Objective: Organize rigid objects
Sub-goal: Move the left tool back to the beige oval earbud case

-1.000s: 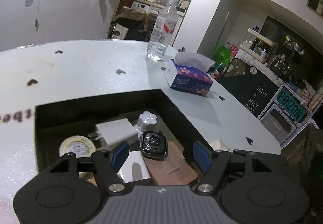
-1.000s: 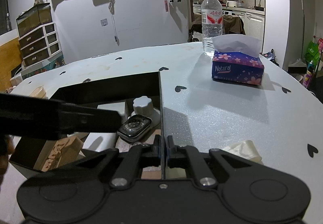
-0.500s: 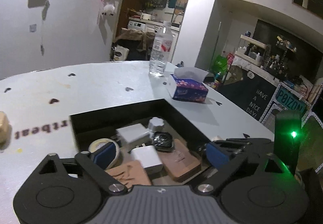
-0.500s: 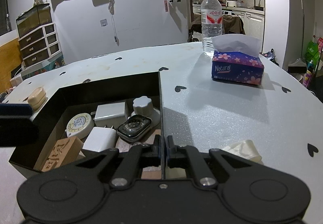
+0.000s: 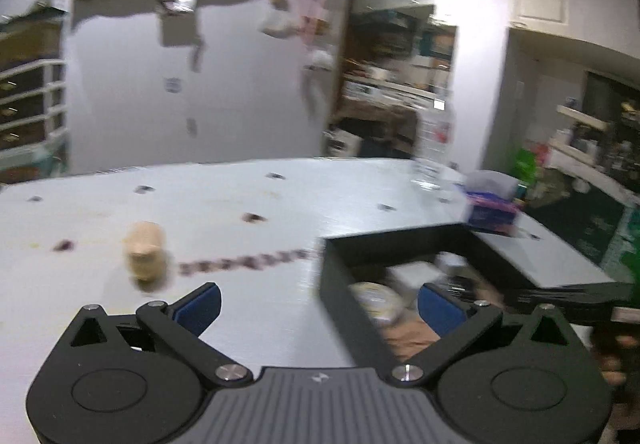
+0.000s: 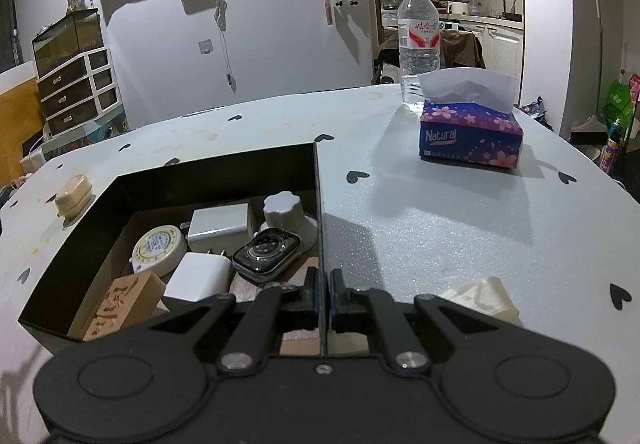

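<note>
An open black box (image 6: pixel 120 180) on the white table holds a smartwatch (image 6: pixel 266 254), two white chargers (image 6: pixel 220 222), a round tape measure (image 6: pixel 158 246), a wooden block (image 6: pixel 120 304) and a white knob (image 6: pixel 284 210). My right gripper (image 6: pixel 322 286) is shut on the box's thin right wall. A small beige case (image 6: pixel 74 196) lies on the table left of the box. In the blurred left wrist view my left gripper (image 5: pixel 318 306) hangs over the table beside the box (image 5: pixel 352 264), jaws opening wide with nothing between them, and the beige case (image 5: pixel 146 248) lies ahead to its left.
A purple tissue box (image 6: pixel 470 138) and a water bottle (image 6: pixel 418 44) stand at the far right of the table. A crumpled white scrap (image 6: pixel 482 298) lies just right of my right gripper. Black heart marks dot the tabletop.
My left gripper has pulled out of the box and swung left over the table, its jaws spreading wider. It has left the right wrist view. The right gripper has stayed put.
</note>
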The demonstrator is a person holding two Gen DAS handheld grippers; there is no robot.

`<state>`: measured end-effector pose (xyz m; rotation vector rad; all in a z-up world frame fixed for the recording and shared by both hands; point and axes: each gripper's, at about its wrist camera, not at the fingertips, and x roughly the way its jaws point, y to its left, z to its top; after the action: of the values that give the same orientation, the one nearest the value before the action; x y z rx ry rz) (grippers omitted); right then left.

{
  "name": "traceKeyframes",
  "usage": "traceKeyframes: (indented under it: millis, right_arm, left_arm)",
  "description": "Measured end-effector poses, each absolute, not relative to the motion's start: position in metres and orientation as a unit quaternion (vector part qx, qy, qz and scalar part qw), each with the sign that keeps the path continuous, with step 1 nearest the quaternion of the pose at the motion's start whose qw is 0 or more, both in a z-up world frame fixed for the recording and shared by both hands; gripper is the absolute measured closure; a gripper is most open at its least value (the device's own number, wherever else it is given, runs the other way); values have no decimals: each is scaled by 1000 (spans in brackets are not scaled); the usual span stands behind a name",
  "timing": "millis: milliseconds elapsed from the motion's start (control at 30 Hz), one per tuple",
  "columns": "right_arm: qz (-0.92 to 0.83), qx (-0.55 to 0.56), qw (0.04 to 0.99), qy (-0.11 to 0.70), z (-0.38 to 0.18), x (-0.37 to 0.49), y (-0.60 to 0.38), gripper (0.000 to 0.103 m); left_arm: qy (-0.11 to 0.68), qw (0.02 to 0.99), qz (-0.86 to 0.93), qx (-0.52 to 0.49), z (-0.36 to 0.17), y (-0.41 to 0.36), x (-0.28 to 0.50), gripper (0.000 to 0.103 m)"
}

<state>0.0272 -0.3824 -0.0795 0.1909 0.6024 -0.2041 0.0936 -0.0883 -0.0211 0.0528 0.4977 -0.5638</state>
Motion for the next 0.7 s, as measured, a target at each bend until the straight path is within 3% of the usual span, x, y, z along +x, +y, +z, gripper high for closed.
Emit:
traceKeyframes:
  millis: [200,467,700]
  right_arm:
    - [-98,92,946,294,-80,26,-383,97]
    - [-97,89,947,293,-80,24,-381,97]
    - [-97,87,947,293,-79,24,-380,97]
  left_arm:
    - [202,957,-203,37,-37,-55,122,0]
    - [230,965,-125,7,-58,-39,189,1]
    - [247,965,-92,0,-66,-53,244,15]
